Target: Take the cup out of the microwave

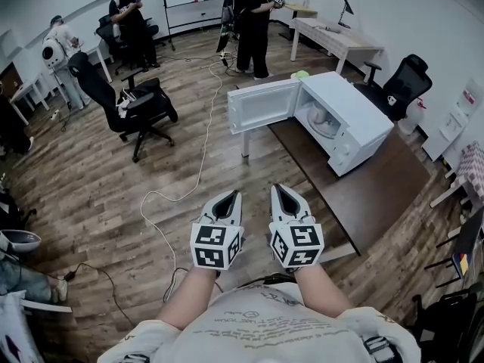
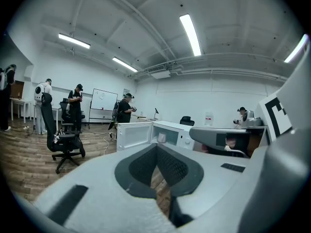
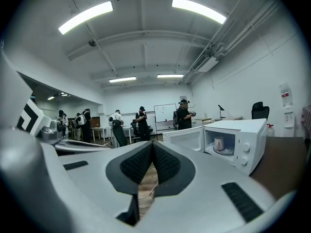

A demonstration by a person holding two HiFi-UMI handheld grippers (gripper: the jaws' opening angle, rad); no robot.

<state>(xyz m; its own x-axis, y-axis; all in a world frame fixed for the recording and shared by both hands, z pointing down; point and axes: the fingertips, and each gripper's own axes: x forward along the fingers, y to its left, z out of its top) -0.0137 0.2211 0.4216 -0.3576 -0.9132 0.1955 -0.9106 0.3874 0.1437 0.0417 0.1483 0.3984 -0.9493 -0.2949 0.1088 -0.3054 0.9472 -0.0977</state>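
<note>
Left claw (image 1: 231, 197) and right claw (image 1: 278, 190) both pinched closed, empty; cup (image 1: 318, 116) partly cut off inside open microwave (image 1: 354, 103).

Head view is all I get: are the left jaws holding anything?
Observer: No. The left gripper view shows its jaws shut together, with nothing between them.
Operator: And the right?
Observer: The right gripper is likewise shut and empty.
Operator: Is the cup upright?
Observer: Yes. Seen side-on in the right gripper view, the cup stands upright inside the open microwave.
</note>
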